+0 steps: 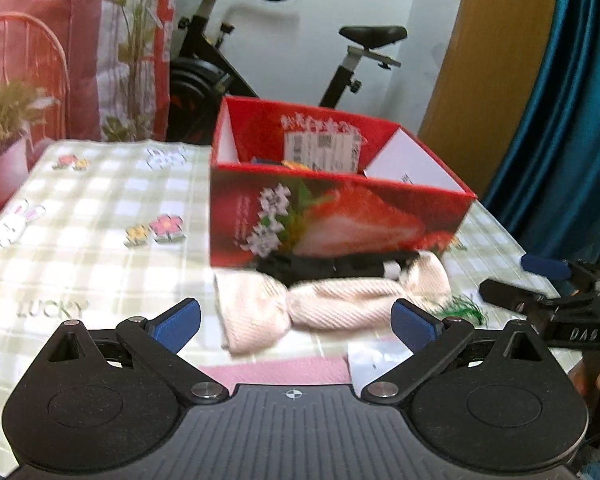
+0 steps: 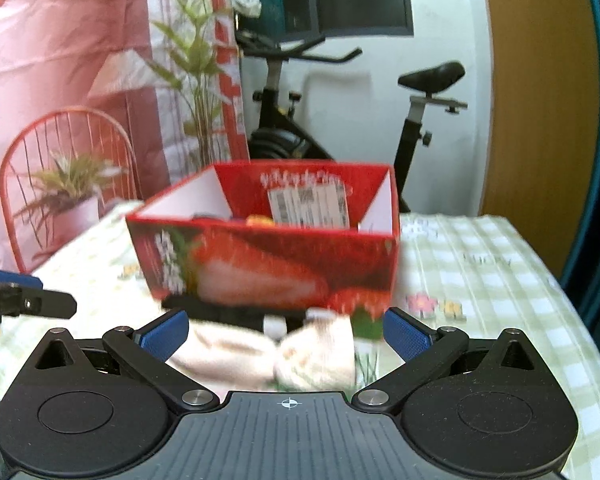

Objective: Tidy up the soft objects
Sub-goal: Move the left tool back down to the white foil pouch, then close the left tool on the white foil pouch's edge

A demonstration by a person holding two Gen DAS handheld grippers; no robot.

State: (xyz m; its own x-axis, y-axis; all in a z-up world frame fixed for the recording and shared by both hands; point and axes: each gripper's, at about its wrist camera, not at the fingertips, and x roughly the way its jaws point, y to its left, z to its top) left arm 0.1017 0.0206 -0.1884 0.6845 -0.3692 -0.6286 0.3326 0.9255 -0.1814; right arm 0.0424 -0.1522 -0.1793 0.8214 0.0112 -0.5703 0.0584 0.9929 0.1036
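A cream knitted sock (image 1: 324, 308) lies twisted on the checked tablecloth, just in front of a red strawberry-print box (image 1: 332, 220). A black sock (image 1: 332, 266) lies between it and the box's base. My left gripper (image 1: 296, 326) is open, its blue pads either side of the cream sock, just short of it. My right gripper (image 2: 286, 338) is open too, with the cream sock (image 2: 268, 356) between its pads and the black sock (image 2: 228, 312) beyond. The box (image 2: 268, 264) is open-topped and holds some small items. The right gripper also shows in the left wrist view (image 1: 540, 284).
The table has a green checked cloth (image 1: 100, 220) with flower prints. A potted plant (image 1: 8, 136) on a red wire chair stands at the far left. An exercise bike (image 1: 260, 52) stands behind the table. A pink card (image 1: 276, 372) lies near the front edge.
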